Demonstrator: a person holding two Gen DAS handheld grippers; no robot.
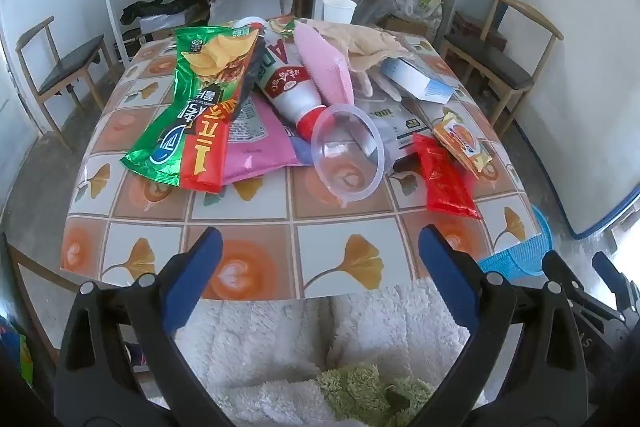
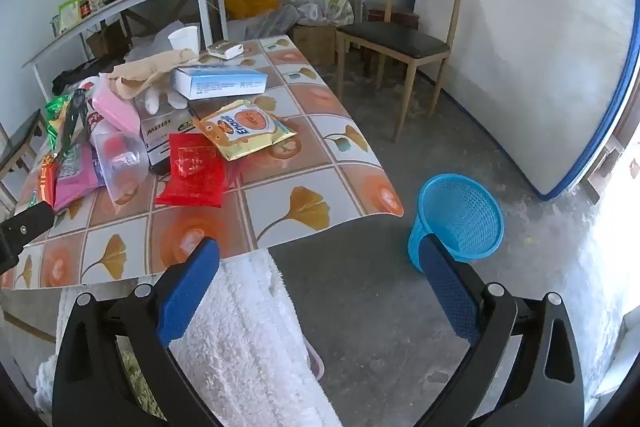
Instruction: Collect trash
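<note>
The surface (image 1: 248, 219), covered in a ginkgo-leaf tile pattern, carries a heap of trash across its middle and far half. The blue mesh basket (image 2: 460, 219) stands on the floor off the near right corner. A green chip bag (image 1: 192, 99) with Korean lettering lies toward the left edge; a yellow packet (image 2: 244, 127) reads "Enock", though blurred. The left tool (image 1: 316, 259) and right tool (image 2: 320, 267) hang over the near edge, both spread wide and empty.
</note>
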